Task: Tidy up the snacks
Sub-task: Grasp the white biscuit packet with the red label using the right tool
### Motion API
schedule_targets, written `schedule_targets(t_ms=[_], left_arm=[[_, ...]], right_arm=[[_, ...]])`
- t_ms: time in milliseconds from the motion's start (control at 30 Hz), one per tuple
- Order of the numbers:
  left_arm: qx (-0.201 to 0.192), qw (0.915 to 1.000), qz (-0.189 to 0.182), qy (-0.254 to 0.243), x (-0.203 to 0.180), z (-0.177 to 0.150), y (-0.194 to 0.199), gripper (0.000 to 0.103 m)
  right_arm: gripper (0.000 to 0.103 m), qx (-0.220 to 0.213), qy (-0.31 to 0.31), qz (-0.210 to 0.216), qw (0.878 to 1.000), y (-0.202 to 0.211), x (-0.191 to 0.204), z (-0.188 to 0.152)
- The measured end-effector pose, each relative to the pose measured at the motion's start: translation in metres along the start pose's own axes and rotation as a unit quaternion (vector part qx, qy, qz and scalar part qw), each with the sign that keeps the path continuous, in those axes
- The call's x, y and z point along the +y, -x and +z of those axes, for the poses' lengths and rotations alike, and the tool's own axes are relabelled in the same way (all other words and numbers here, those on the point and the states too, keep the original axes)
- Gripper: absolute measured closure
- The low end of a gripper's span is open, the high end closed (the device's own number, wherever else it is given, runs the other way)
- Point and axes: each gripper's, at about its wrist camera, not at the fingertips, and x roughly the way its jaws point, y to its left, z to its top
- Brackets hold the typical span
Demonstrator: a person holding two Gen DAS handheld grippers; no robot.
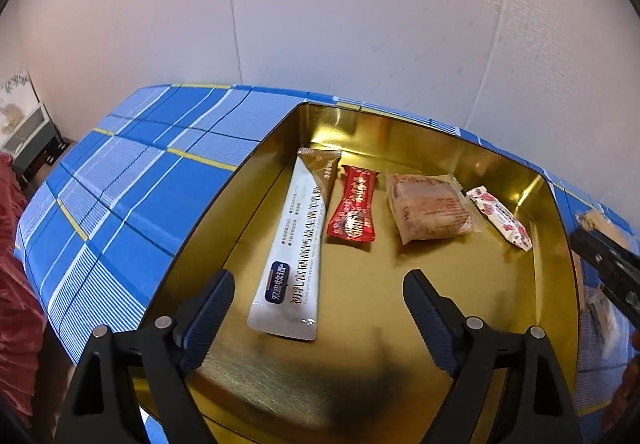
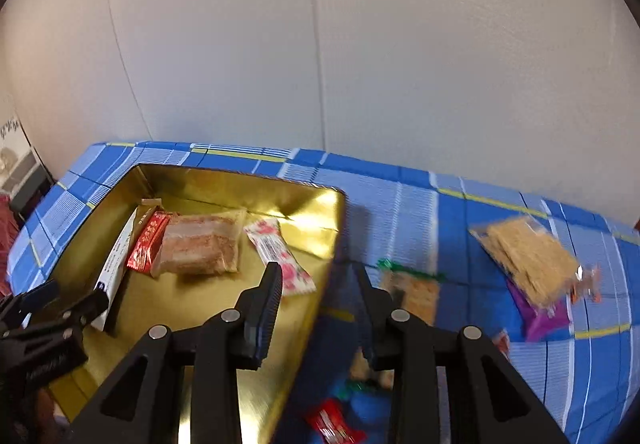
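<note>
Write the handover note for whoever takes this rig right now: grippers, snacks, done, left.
Left gripper: open, empty, hovering over the gold metal tin.
Right gripper: open, empty, above the tin's right rim.
Done: four snacks lie in a row in the tin: long white and brown sachet, red candy wrapper, clear-wrapped brown cake, white packet with pink flowers.
Left: snacks on the blue plaid tablecloth to the tin's right: clear pack of tan crackers lying on a purple packet, a green-edged cracker pack, a small red wrapper. This view is blurred; there may be more.
</note>
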Motion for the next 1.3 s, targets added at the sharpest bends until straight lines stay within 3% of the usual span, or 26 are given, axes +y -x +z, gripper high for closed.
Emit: schedule_targets(t_ms=[133,367,533,600,633,700,733,867,1033,1300], left_arm=[[-0.009,0.9998,-0.002,-0.017,-0.007,-0.001,0.003,0.016],[-0.016,0.9991,-0.039,-0.012,-0.011,-0.004,0.009,0.011],[-0.031,0.9975,-0.052,-0.037,-0.025,-0.009,0.017,0.01],[-0.043,0.996,-0.054,-0.057,-0.033,-0.012,0.022,0.009],[-0.048,0.995,-0.057,-0.067,-0.037,-0.013,0.024,0.009],[-0.051,0.9933,-0.068,-0.079,-0.042,-0.016,0.027,0.008],[-0.049,0.9926,-0.076,-0.081,-0.044,-0.017,0.028,0.008],[-0.043,0.9911,-0.102,-0.073,-0.046,-0.021,0.031,0.008],[-0.059,0.9898,-0.105,-0.075,-0.051,-0.026,0.036,0.006],[-0.084,0.9864,-0.112,-0.086,-0.059,-0.038,0.053,0.005]], right_arm=[[0.068,-0.001,-0.001,-0.018,1.0,0.013,-0.019,-0.015],[0.064,-0.015,-0.029,-0.04,0.999,0.039,-0.069,-0.045],[0.059,-0.023,-0.05,-0.085,0.995,0.046,-0.109,-0.068],[0.057,-0.006,-0.066,-0.087,0.994,0.044,-0.125,-0.071],[0.055,-0.001,-0.077,-0.08,0.994,0.043,-0.133,-0.072],[0.036,0.011,-0.1,-0.06,0.993,0.039,-0.146,-0.075],[0.035,0.014,-0.103,-0.056,0.993,0.038,-0.149,-0.076],[0.035,0.02,-0.076,-0.034,0.996,0.034,-0.144,-0.078],[0.035,0.034,-0.03,-0.024,0.999,0.023,-0.124,-0.08],[0.052,0.049,0.001,-0.04,0.998,0.011,-0.109,-0.083]])
